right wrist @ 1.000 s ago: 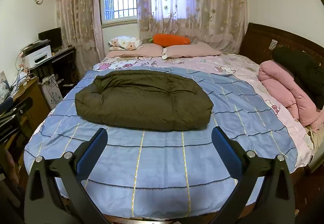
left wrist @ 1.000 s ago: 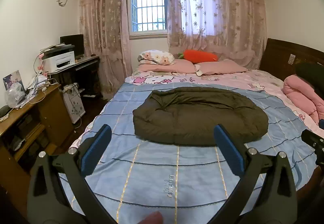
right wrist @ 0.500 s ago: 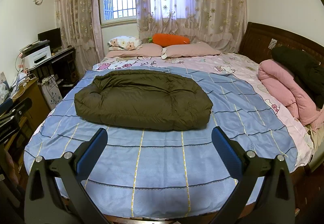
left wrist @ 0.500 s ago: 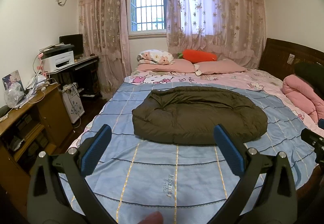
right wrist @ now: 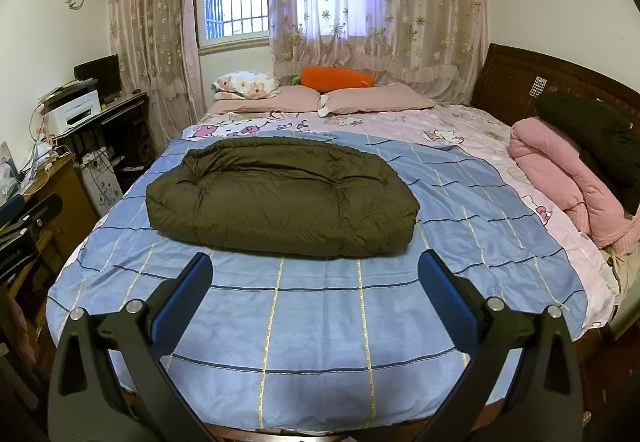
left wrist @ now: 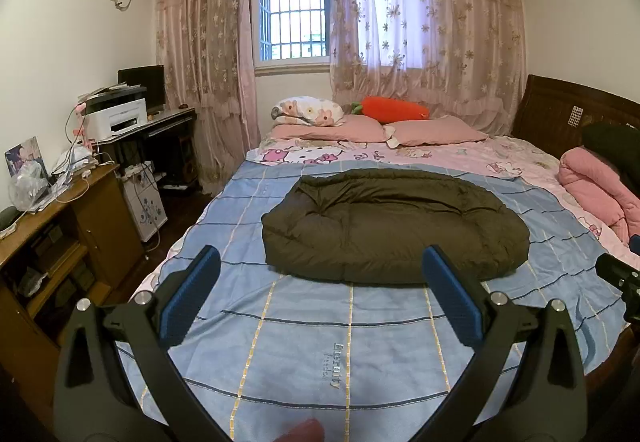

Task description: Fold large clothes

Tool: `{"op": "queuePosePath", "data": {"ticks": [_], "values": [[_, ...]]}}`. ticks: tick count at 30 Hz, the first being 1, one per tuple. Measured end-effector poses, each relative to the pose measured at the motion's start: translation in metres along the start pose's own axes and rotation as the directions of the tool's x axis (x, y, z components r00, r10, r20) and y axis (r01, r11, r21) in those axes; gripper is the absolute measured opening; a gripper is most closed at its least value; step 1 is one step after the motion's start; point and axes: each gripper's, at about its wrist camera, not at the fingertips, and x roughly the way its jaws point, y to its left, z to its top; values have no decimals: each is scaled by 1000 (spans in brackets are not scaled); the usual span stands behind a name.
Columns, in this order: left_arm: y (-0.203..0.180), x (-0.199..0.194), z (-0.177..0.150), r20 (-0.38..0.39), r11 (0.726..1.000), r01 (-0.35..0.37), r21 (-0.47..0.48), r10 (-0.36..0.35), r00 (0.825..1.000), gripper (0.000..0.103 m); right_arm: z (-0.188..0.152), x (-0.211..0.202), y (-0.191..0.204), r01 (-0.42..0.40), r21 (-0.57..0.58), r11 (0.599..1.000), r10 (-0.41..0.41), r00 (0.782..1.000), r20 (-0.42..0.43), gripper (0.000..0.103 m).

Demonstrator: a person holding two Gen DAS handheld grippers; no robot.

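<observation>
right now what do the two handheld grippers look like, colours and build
Both match. The left gripper and the right gripper each have two matte black, triangular cut-out linkage arms joined by silver round bolts. The jaws carry flat, rectangular blue pads on their inner faces. The left gripper's side, seen from the right camera, bears a small white printed label, too blurred to read. No cables or sleeves show.

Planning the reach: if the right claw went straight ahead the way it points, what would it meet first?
Probably the olive padded coat on the blue bedspread; the open right claw frames its near edge, though depth is unclear.
</observation>
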Motion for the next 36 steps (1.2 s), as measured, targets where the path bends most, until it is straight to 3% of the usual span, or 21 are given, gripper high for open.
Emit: {"op": "queuePosePath", "data": {"ticks": [17, 28, 36], "values": [[0, 1, -1, -6, 1000, 6, -3, -6, 1000, 101, 0, 0, 0, 0, 1, 1000, 0, 1000, -1, 102], [-7, -7, -9, 43, 999, -10, 33, 9, 999, 101, 1, -1, -1, -1, -1, 1000, 1, 1000, -1, 102], [-6, -5, -6, -7, 999, 51, -3, -51, 999, 101, 1, -2, -1, -1, -1, 1000, 1, 1000, 0, 102]]}}
